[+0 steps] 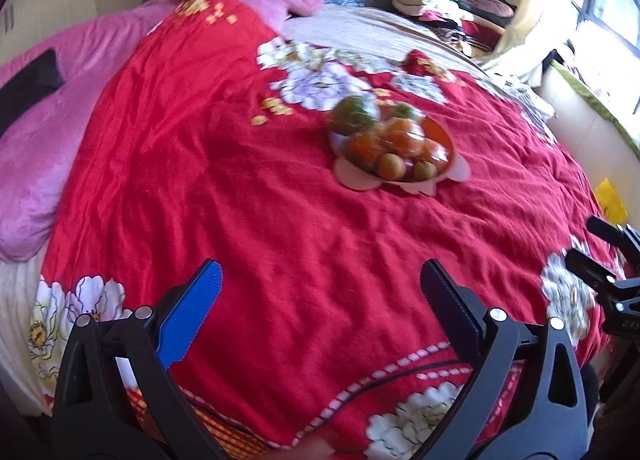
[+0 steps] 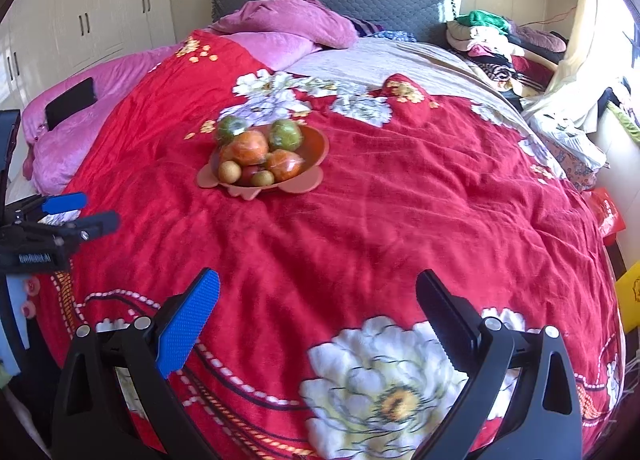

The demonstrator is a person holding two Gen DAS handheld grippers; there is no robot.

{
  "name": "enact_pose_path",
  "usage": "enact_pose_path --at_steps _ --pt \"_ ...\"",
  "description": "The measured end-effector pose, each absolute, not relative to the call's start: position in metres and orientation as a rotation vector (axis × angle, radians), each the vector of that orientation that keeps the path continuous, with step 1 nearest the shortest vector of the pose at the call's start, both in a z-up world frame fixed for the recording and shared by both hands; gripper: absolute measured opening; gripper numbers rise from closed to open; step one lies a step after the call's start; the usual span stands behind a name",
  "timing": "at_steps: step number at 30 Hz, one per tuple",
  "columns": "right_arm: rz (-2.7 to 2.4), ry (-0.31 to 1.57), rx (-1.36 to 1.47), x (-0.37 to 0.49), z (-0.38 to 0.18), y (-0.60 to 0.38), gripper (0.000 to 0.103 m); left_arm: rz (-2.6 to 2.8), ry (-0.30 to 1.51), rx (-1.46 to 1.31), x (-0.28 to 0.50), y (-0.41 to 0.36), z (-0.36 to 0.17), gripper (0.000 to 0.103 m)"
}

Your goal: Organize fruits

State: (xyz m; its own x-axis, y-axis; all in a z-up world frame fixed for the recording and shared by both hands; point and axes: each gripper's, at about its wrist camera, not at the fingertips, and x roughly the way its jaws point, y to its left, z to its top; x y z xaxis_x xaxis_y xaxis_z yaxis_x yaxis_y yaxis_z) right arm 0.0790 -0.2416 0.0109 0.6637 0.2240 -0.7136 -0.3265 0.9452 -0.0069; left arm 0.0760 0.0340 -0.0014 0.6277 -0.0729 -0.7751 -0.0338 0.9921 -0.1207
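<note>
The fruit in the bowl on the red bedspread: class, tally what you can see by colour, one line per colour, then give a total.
Green fruit: 2
Orange fruit: 2
Small tan-brown fruit: 2
Red fruit: 1, mostly hidden
Total visible in the bowl: 7; more may lie underneath.

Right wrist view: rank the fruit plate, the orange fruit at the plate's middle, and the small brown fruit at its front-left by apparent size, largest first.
1. fruit plate, clearly largest; it holds the others.
2. orange fruit.
3. small brown fruit, smallest.
All sit together, so nearness to the camera hardly skews this order.
</note>
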Motion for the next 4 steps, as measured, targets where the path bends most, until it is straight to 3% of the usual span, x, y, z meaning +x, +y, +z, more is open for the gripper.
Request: enact_pose_path --at_steps 4 --pt "0.151 0.793 -0.136 0.117 0.007 -0.303 0.098 0.105 0.891 -0.11 0.112 0.094 -0.007 0.093"
